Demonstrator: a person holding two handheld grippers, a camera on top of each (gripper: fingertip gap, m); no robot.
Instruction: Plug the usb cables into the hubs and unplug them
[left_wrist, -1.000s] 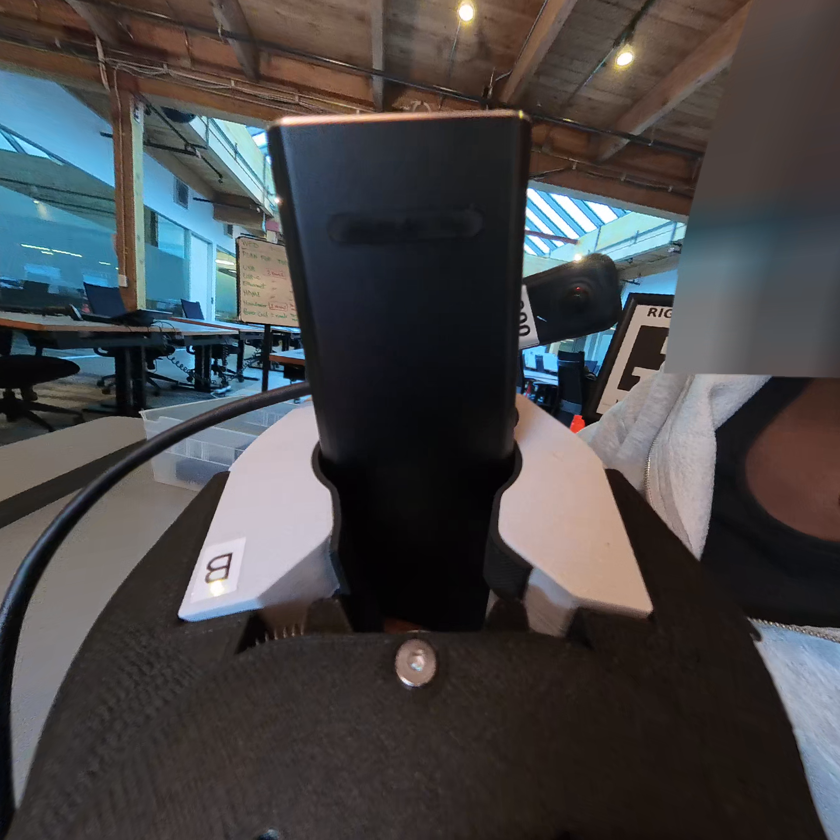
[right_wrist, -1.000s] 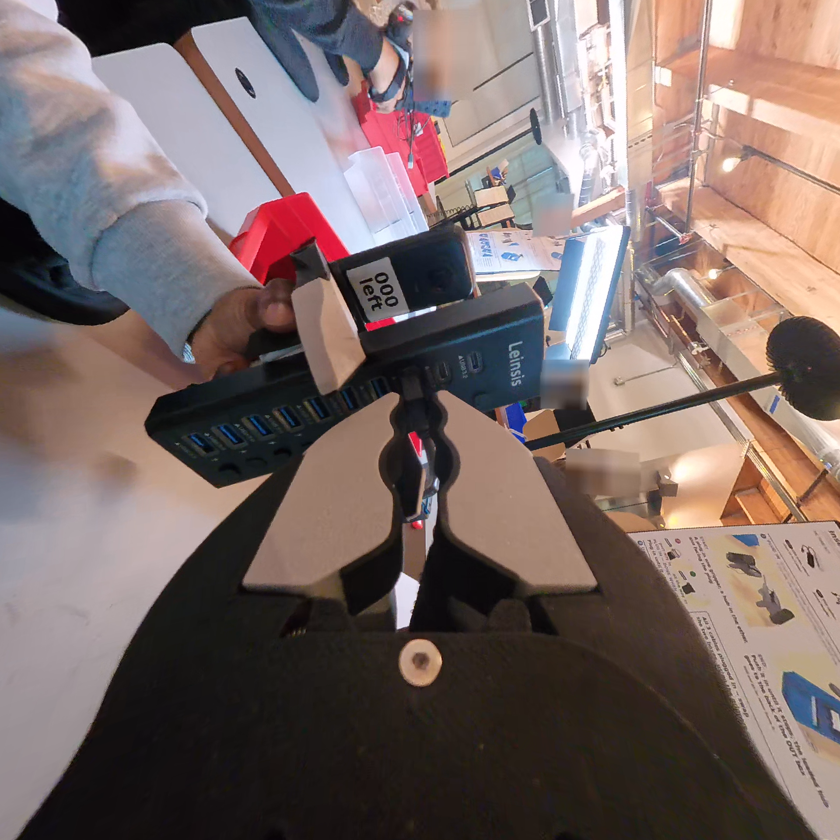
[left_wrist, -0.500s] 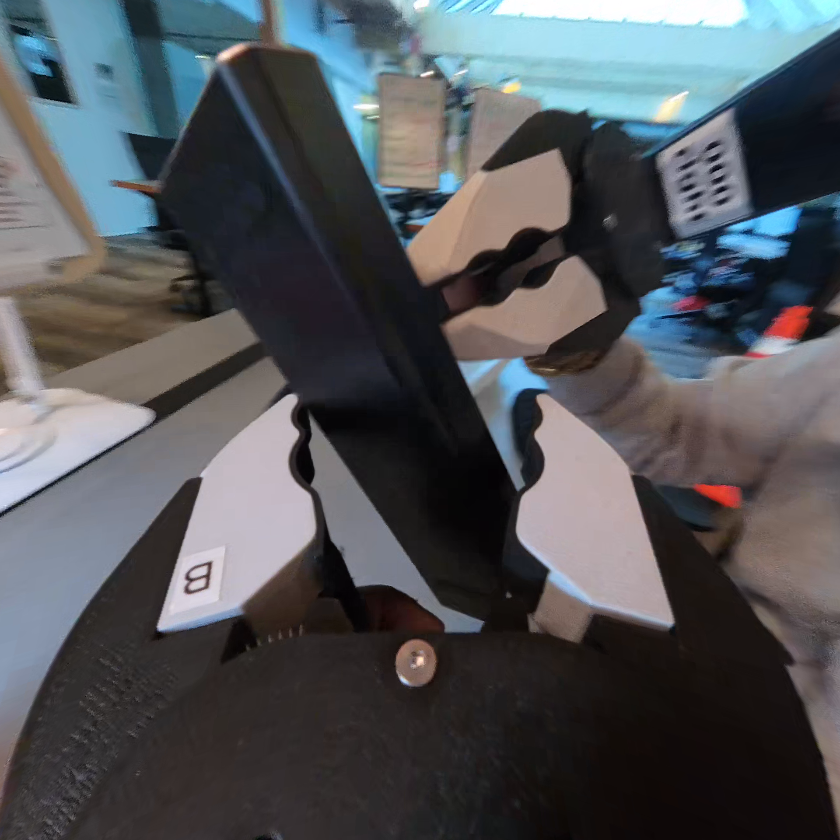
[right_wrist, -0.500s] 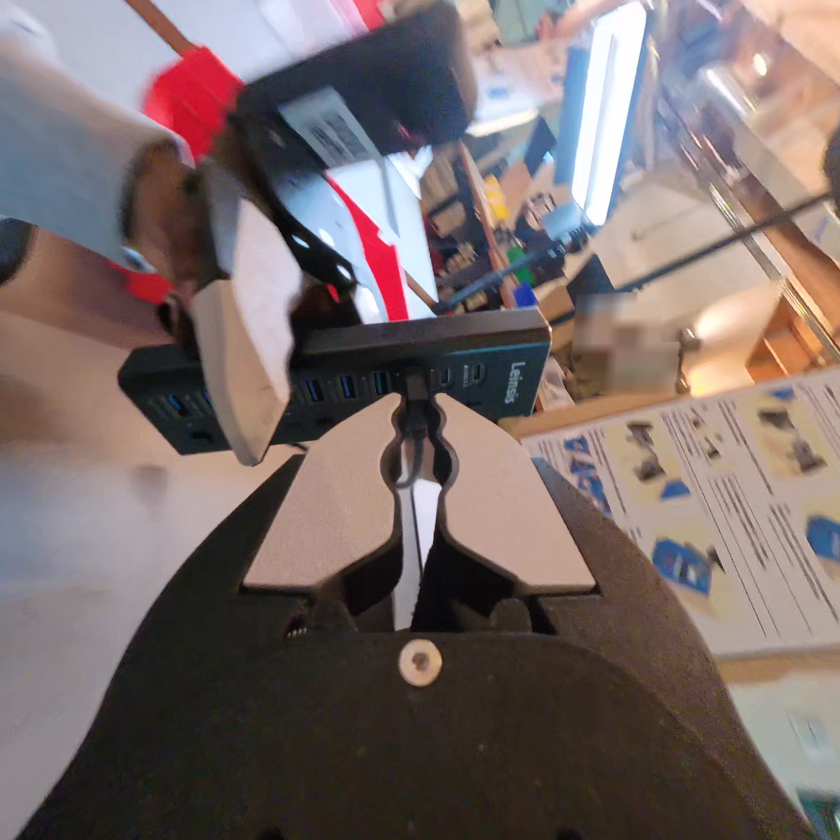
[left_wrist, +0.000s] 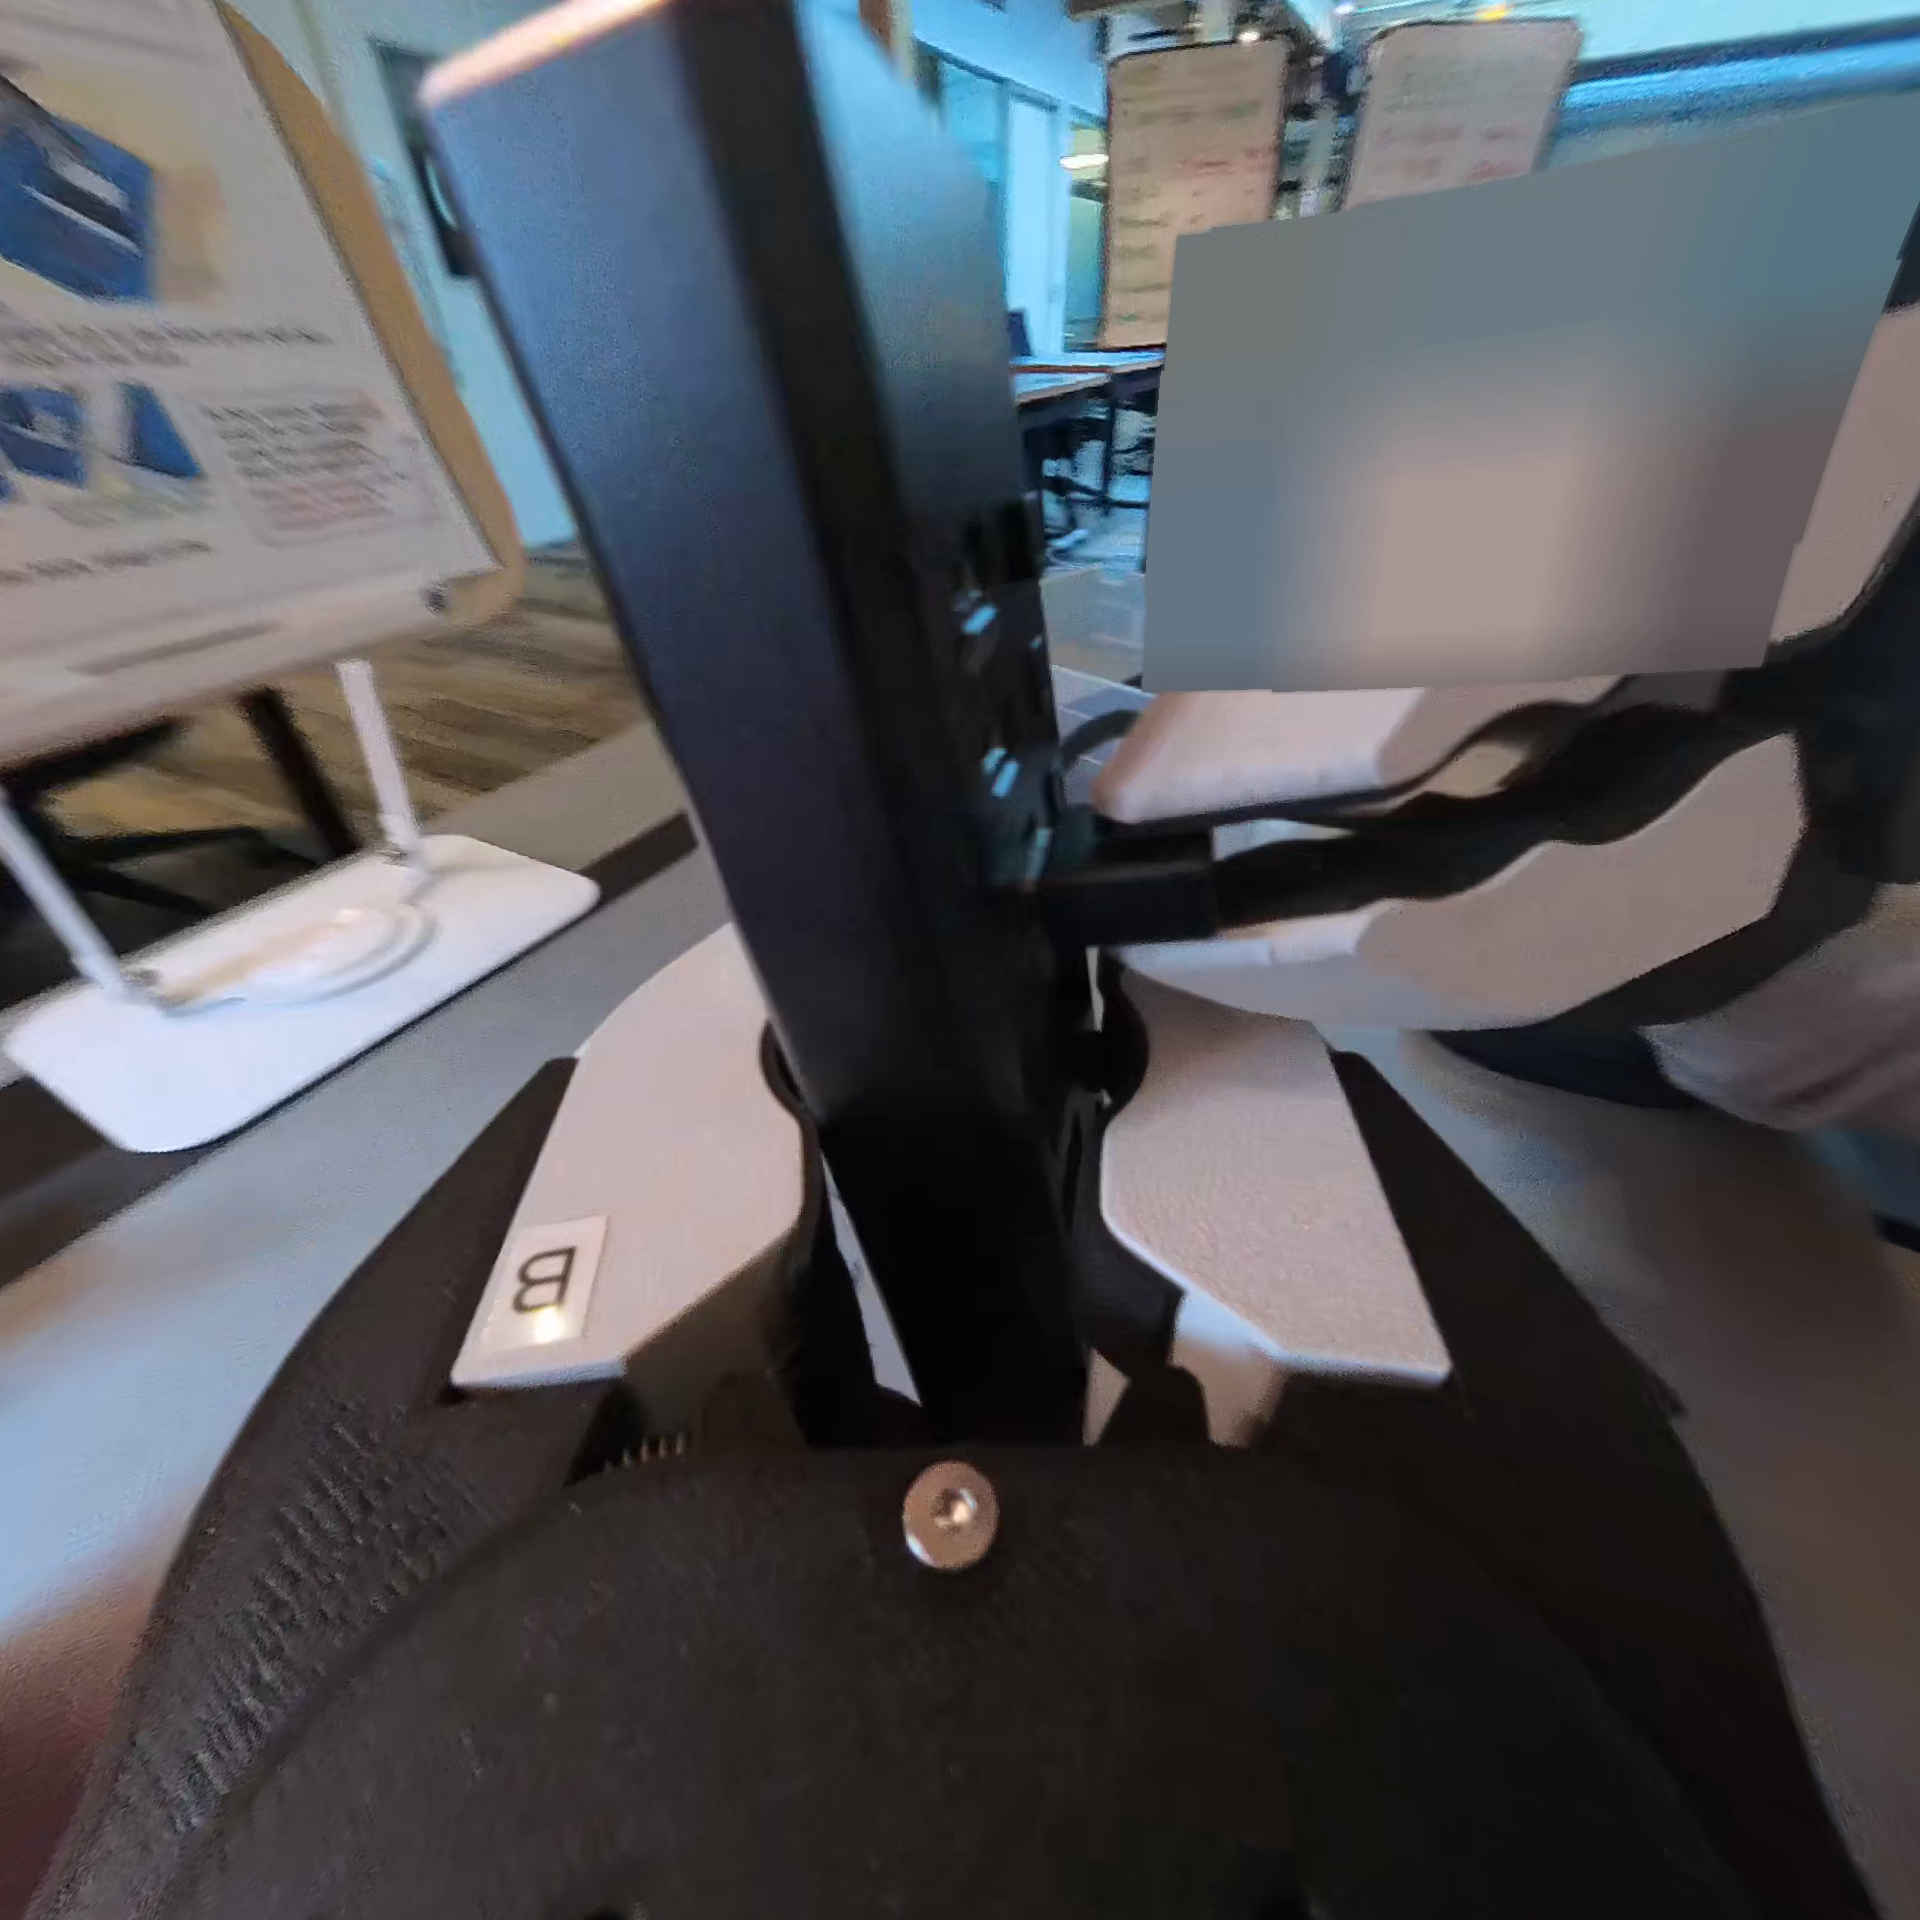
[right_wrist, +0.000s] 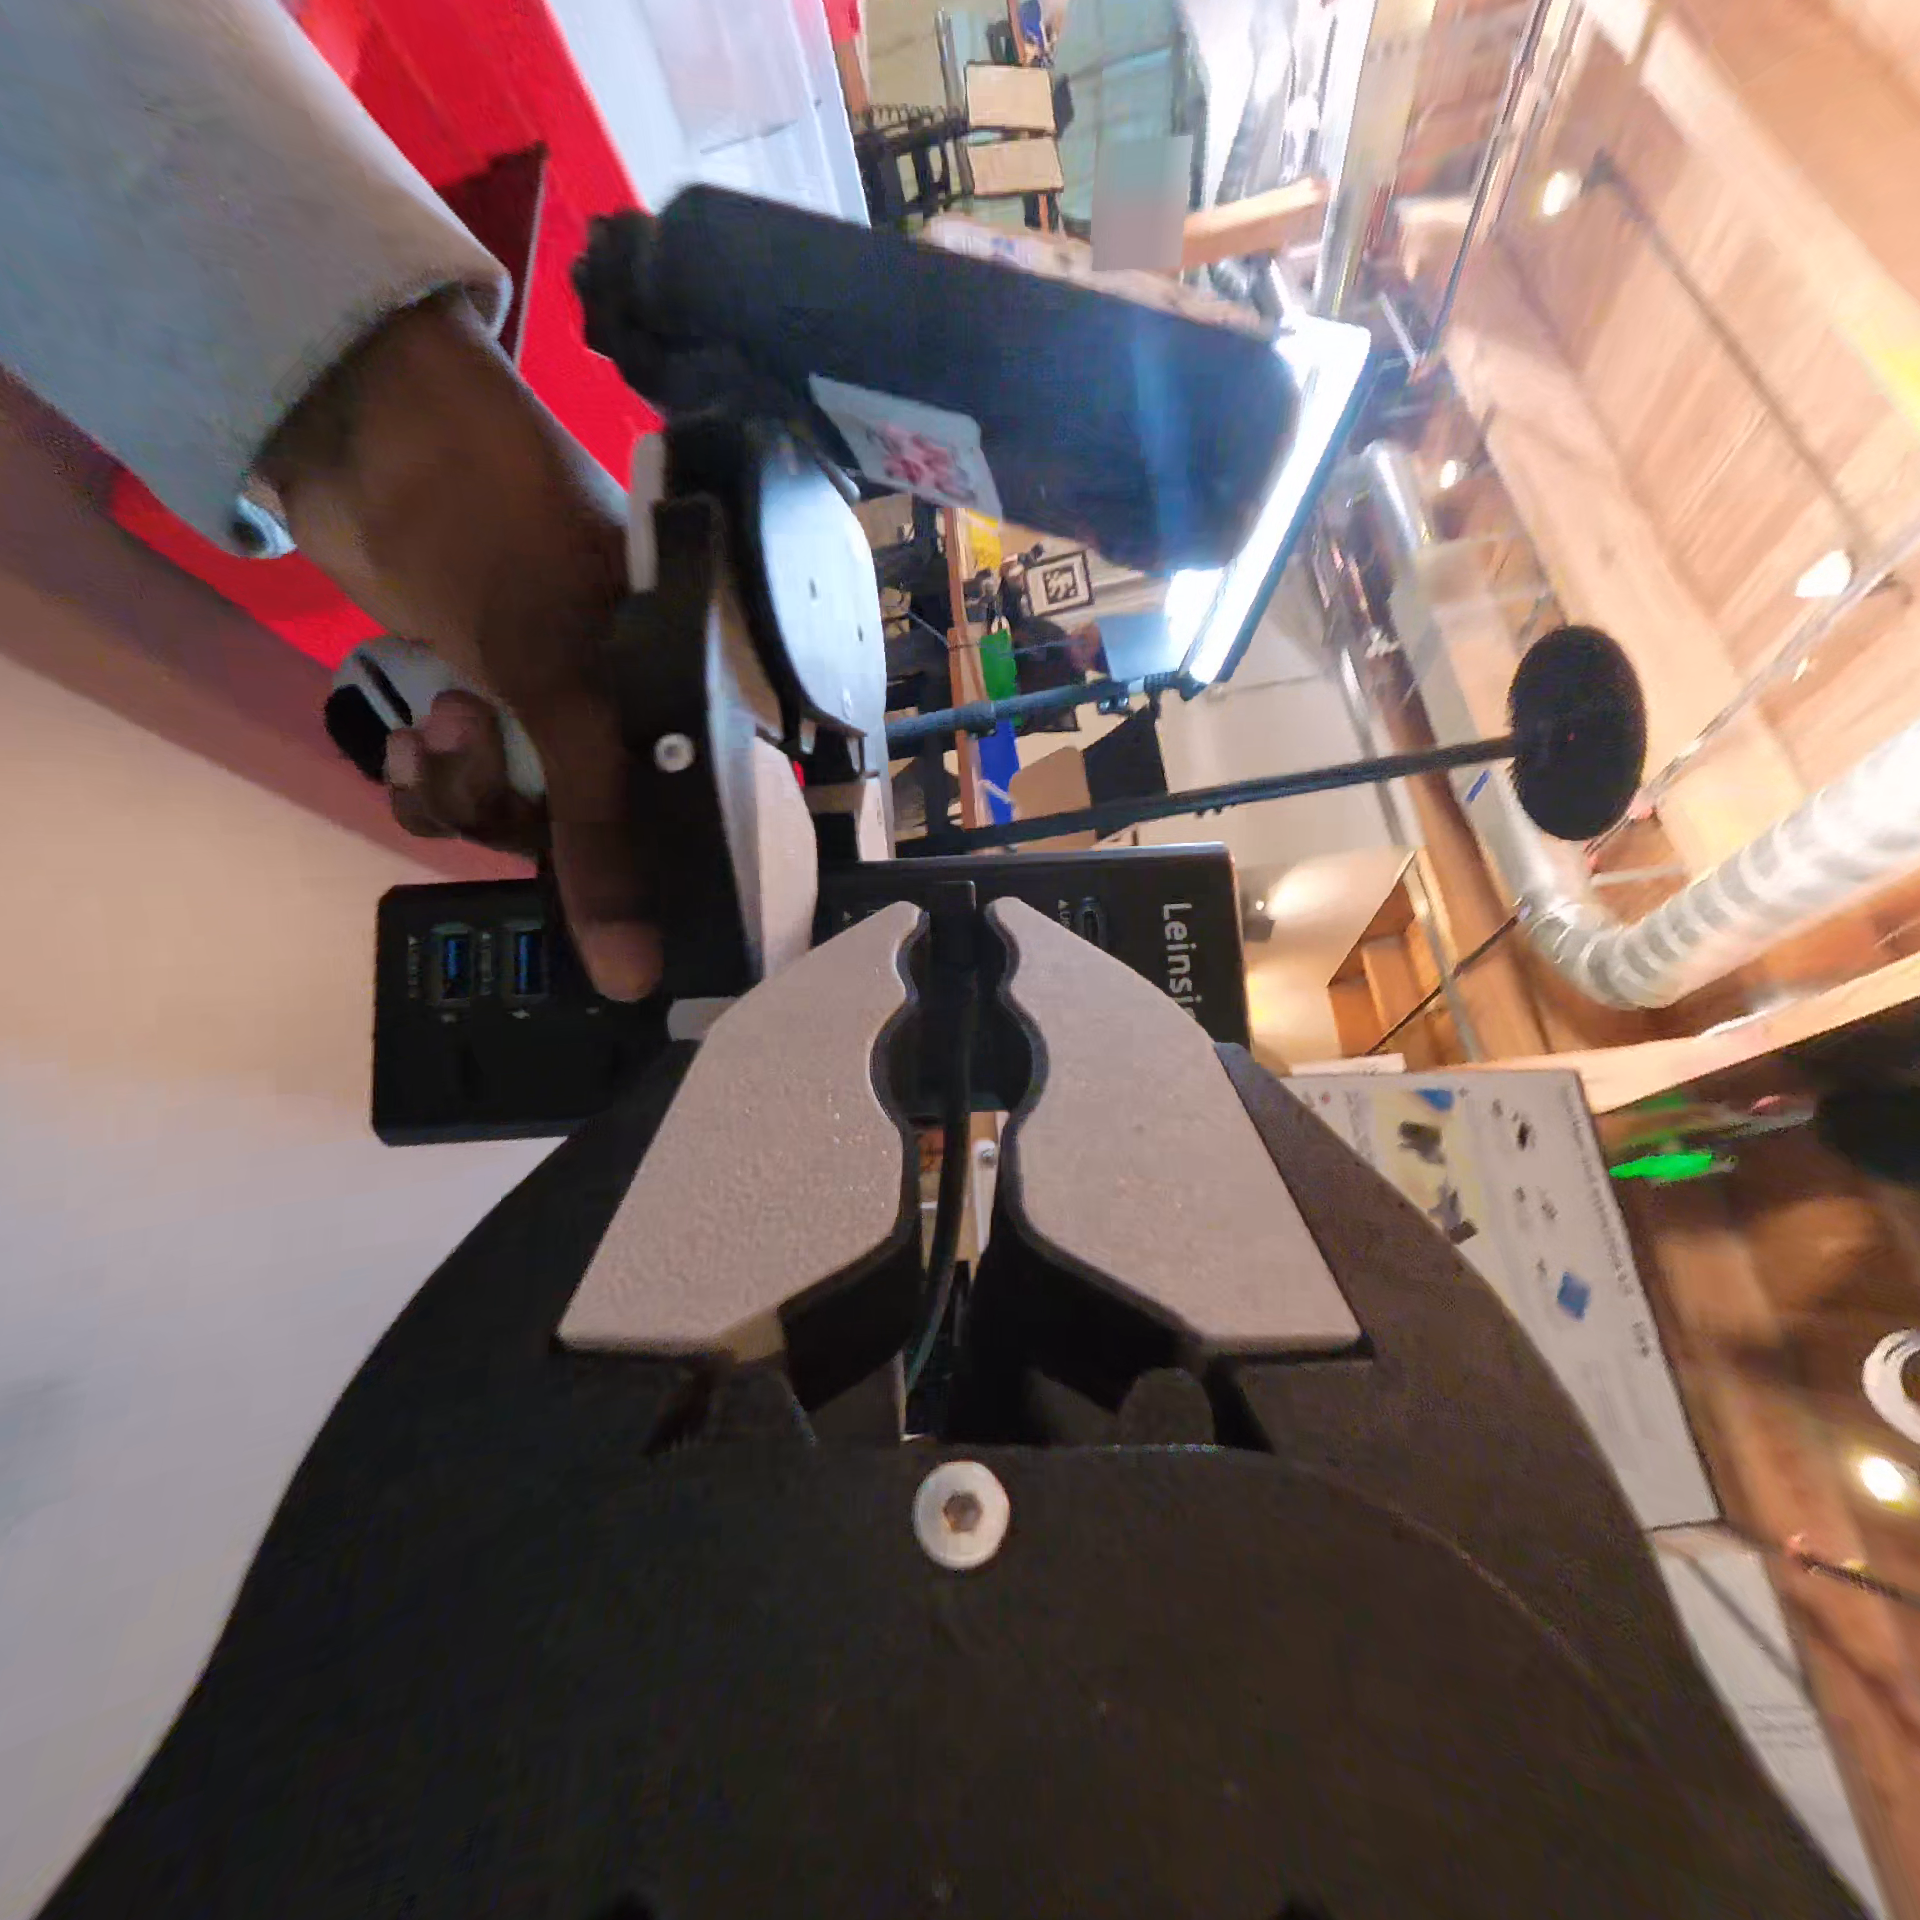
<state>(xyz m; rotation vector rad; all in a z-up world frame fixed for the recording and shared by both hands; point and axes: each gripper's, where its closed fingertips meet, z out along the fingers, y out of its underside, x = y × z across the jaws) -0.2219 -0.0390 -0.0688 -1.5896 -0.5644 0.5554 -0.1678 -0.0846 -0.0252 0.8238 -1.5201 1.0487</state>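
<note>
My left gripper (left_wrist: 951, 1039) is shut on a long black USB hub (left_wrist: 727, 499) and holds it upright above the table. The hub's port side faces right. My right gripper (right_wrist: 954, 920) is shut on a black USB cable plug (right_wrist: 954, 940) whose tip sits in a port of the hub (right_wrist: 1174, 935). In the left wrist view the right gripper (left_wrist: 1112, 842) comes in from the right with the plug (left_wrist: 1122, 888) at the hub's side. In the right wrist view the left gripper (right_wrist: 769, 914) clamps the hub at its middle, with a hand (right_wrist: 488, 623) behind it.
A white sign stand (left_wrist: 208, 343) with a printed sheet stands on the grey table (left_wrist: 260, 1226) at the left. A printed sheet (right_wrist: 1496, 1247) and a red box (right_wrist: 436, 125) show in the right wrist view. A grey-sleeved arm (left_wrist: 1766, 1060) is at the right. Some 8 centimeters of space lies between my two pairs of fingers.
Both grippers swung round together with the hub and the plug. The hub went from tilted to nearly upright in the left wrist view. The plug stayed at the hub's port side.
</note>
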